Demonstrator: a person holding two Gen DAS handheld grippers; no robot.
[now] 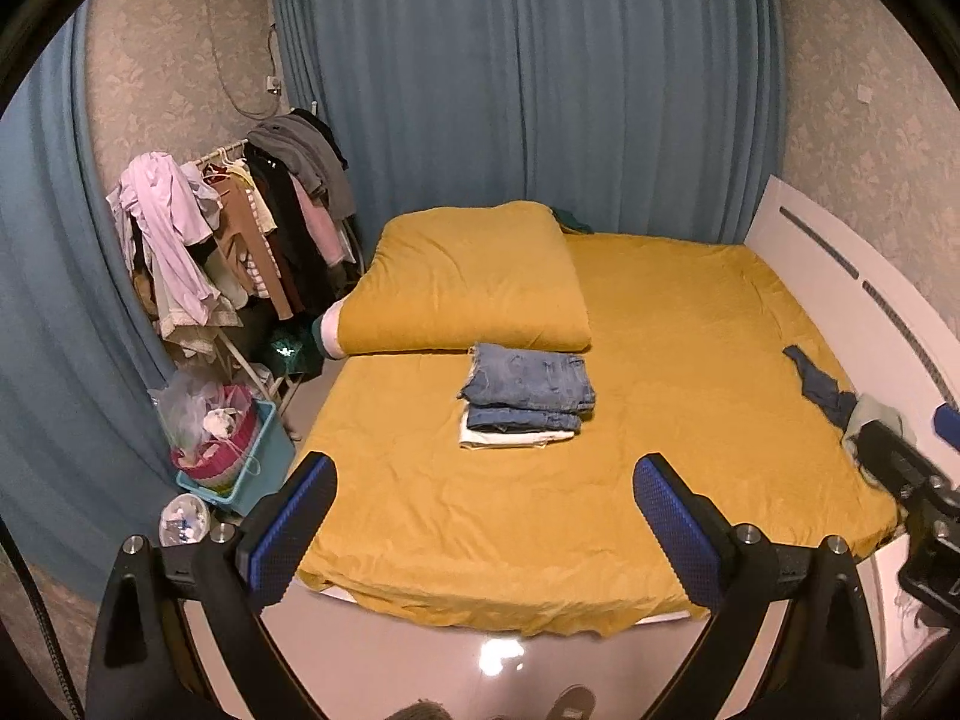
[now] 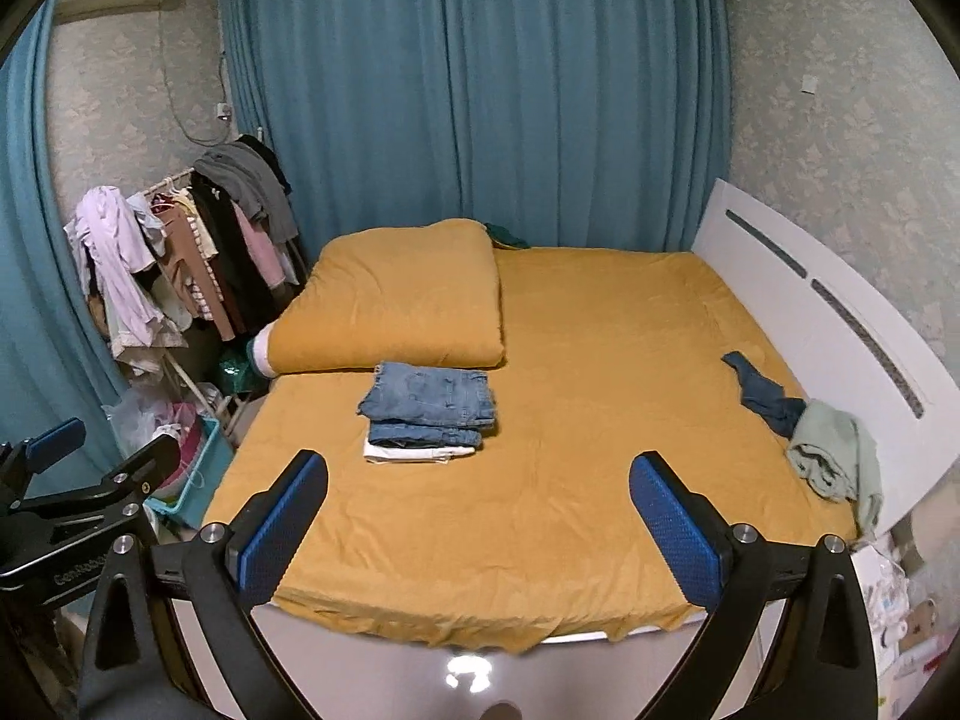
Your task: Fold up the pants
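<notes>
Left gripper (image 1: 485,468) and right gripper (image 2: 479,465) both spread wide, holding nothing, near the bed (image 2: 570,480) edge; folded pants stack (image 2: 427,411) sits mid-left.

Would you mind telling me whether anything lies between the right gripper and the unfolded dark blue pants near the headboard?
Nothing visible does. The right gripper is open above the bare yellow sheet; the dark blue pants lie ahead to its right, with the pale green garment beside them.
</notes>
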